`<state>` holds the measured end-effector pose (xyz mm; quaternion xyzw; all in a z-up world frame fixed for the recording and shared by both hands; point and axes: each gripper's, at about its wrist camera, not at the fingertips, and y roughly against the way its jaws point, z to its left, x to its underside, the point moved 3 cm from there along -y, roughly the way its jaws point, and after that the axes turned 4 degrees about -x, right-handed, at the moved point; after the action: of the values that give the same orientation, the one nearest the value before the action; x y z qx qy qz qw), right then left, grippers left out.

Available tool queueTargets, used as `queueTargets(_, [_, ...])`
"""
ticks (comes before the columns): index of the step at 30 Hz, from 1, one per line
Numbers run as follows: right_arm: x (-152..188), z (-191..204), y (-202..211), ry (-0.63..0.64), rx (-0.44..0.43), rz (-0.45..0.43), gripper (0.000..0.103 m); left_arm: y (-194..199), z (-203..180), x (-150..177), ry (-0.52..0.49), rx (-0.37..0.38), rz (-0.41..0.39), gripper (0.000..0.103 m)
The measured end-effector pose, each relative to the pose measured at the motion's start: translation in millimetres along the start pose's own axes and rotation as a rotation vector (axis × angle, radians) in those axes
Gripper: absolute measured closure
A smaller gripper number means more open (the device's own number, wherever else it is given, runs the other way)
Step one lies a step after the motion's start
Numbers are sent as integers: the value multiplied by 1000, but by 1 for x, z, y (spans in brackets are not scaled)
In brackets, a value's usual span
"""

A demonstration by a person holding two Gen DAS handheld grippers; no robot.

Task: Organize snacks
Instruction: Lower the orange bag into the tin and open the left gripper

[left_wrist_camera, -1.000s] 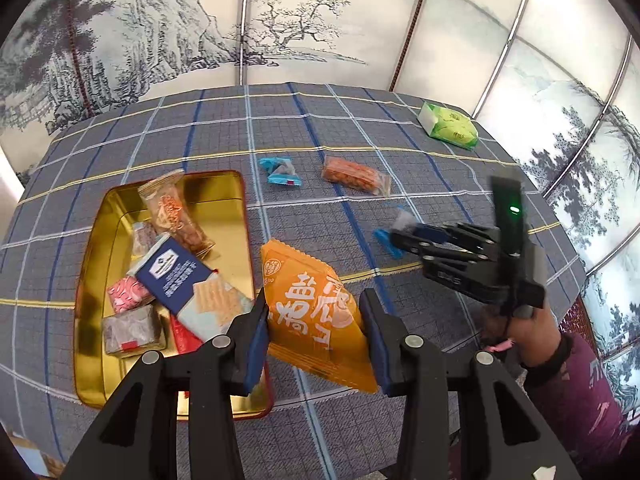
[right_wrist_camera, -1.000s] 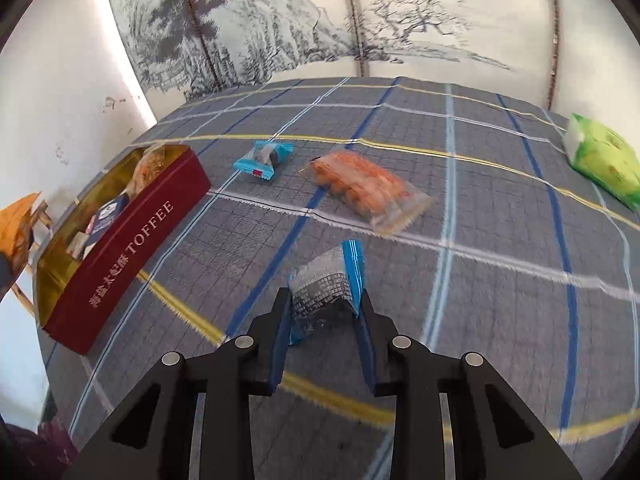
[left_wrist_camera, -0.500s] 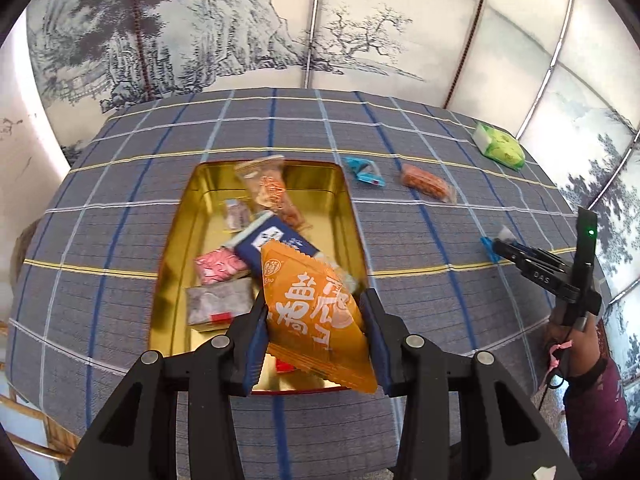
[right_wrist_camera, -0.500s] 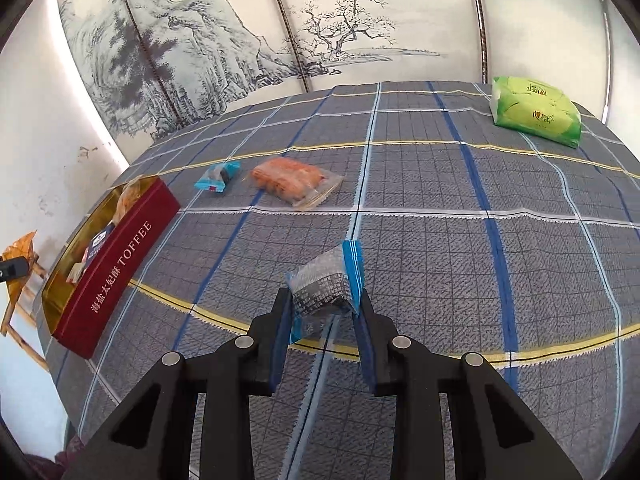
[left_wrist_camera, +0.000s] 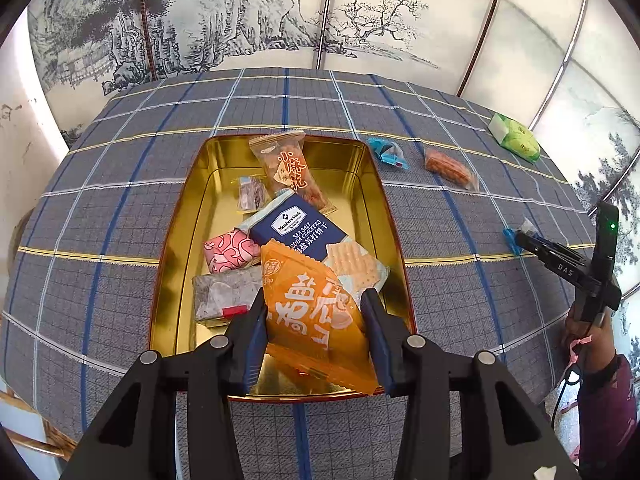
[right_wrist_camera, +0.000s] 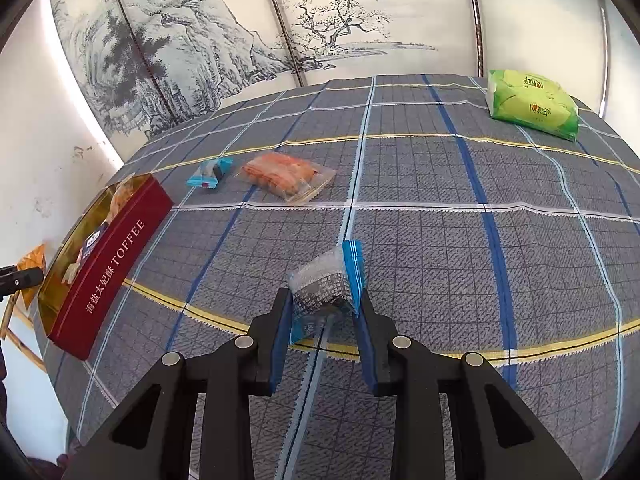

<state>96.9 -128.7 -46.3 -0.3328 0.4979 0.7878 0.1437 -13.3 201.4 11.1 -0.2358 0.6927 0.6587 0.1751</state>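
Left claw [left_wrist_camera: 316,316], clenched on the orange snack packet [left_wrist_camera: 316,320], now hangs over the near end of the gold tin [left_wrist_camera: 176,240]; a second ago the packet was held beside the tin, over the checked cloth, so the carry has brought it above its destination. Its pads press the packet's two sides, and the packet tilts down toward the tin floor. Beneath and beyond it lie the sea salt cracker pack [left_wrist_camera: 298,228], a pink wrapped sweet [left_wrist_camera: 230,250], a grey wrapped bar [left_wrist_camera: 226,294] and, at the far end, a clear bag of fried twists [left_wrist_camera: 290,170]. By judgement, release is the step in hand: letting go would drop the packet onto the pile inside the tin.

Right claw [right_wrist_camera: 324,314], gripping a small blue-edged sachet [right_wrist_camera: 326,284], is held above the bench [right_wrist_camera: 440,248], well apart from the tin; its view has swung since a second ago, yet the sachet sits unchanged between the pads. Its turn at the tin probably follows.

Loose on the cloth: a blue candy wrapper [right_wrist_camera: 210,172] just beside an orange biscuit pack [right_wrist_camera: 286,174], and a green packet [right_wrist_camera: 532,104] at the far corner. Those three look to be the remaining work.
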Motion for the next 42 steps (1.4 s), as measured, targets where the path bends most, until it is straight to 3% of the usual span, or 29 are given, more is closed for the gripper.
queueTargets(31, [-1,4,-6,3,12,17,71,-16,12,10,-17,-92,8,55])
queueTargets(36, [-1,5,-6,3,12,17,71,-11,12,11,-26,-113,-13,44])
queueTargets(42, [-1,4,-5,1,13,12,71,-5,10,11,-46,-136,-36,43])
